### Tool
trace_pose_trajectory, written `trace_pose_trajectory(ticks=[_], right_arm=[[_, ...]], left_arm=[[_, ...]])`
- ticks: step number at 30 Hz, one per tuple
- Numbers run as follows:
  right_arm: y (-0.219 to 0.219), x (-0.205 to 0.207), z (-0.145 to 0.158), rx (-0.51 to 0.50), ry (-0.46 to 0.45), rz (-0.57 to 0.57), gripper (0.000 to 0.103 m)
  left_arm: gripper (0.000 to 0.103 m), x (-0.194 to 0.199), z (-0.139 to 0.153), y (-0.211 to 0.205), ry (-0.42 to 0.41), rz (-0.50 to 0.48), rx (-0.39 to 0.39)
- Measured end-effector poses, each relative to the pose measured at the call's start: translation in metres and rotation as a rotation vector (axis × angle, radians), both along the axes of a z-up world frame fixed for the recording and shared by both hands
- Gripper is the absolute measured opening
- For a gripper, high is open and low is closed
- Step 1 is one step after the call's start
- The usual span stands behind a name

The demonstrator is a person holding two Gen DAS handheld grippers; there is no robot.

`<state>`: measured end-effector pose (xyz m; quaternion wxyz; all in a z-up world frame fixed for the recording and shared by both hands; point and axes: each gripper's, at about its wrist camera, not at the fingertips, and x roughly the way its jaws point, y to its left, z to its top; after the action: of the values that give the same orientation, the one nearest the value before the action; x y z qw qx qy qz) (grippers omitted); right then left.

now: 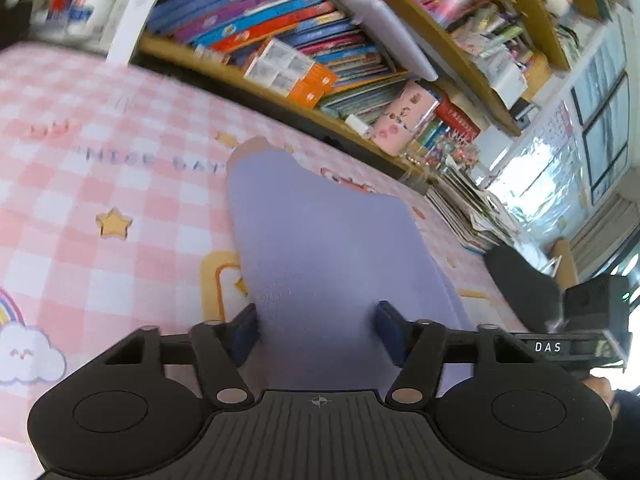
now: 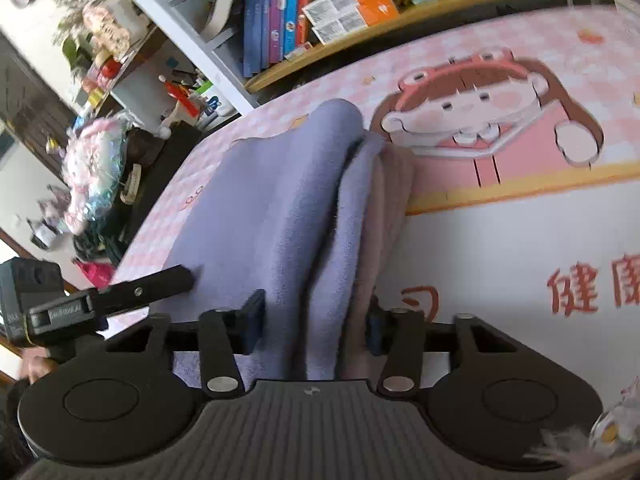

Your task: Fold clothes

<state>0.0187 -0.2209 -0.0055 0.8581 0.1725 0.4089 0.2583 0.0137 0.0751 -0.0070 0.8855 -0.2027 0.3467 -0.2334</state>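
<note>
The left tongs (image 1: 318, 330) straddle the near end of the lavender garment (image 1: 320, 248), jaws apart, though whether the pads actually press the cloth cannot be told. The right tongs (image 2: 316, 322) are clenched on a bunched fold of that garment (image 2: 280, 200), its pinkish lining showing at the right pad. The garment lies on the pink checked tabletop (image 1: 80, 180), stretching toward twelve o'clock. Beyond, at one o'clock, a bookshelf (image 1: 304, 40) holds crowded books.
</note>
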Motion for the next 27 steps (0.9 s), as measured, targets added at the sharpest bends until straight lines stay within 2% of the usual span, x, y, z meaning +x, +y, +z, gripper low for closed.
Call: trace_pose_trajectory(ticks=[3,5,7,11,15,17,19,22,27], right_arm=[[0.007,-0.006,0.005,-0.062,-0.057,0.017,0.034],[0.007,-0.006,0.004,-0.068,-0.059,0.023,0.034],[0.006,-0.004,0.003,-0.057,-0.048,0.021,0.038],[0.006,0.000,-0.001,-0.045,-0.029,0.021,0.046],[0.005,0.003,-0.006,-0.018,-0.010,0.019,0.050],[0.005,0.003,-0.007,-0.009,-0.010,0.021,0.049],[0.005,0.002,-0.007,-0.007,-0.022,0.026,0.041],[0.007,-0.003,-0.001,-0.035,-0.076,0.047,0.034],[0.007,-0.003,0.013,-0.037,-0.160,0.067,0.031]], left_arm=[[0.054,-0.006,0.008,-0.008,-0.042,-0.014,0.060],[0.055,-0.004,0.007,-0.007,-0.032,-0.019,0.068],[0.059,0.000,0.003,-0.002,0.001,-0.009,0.041],[0.063,0.003,0.000,0.001,0.011,-0.013,0.022],[0.063,0.004,-0.004,0.001,0.013,-0.014,0.007],[0.061,0.003,-0.006,0.001,0.004,-0.016,-0.004],[0.057,0.002,-0.006,0.002,0.000,-0.012,-0.016],[0.052,0.000,0.000,0.001,-0.014,-0.002,-0.024],[0.051,0.001,0.014,0.003,-0.068,0.002,-0.027]])
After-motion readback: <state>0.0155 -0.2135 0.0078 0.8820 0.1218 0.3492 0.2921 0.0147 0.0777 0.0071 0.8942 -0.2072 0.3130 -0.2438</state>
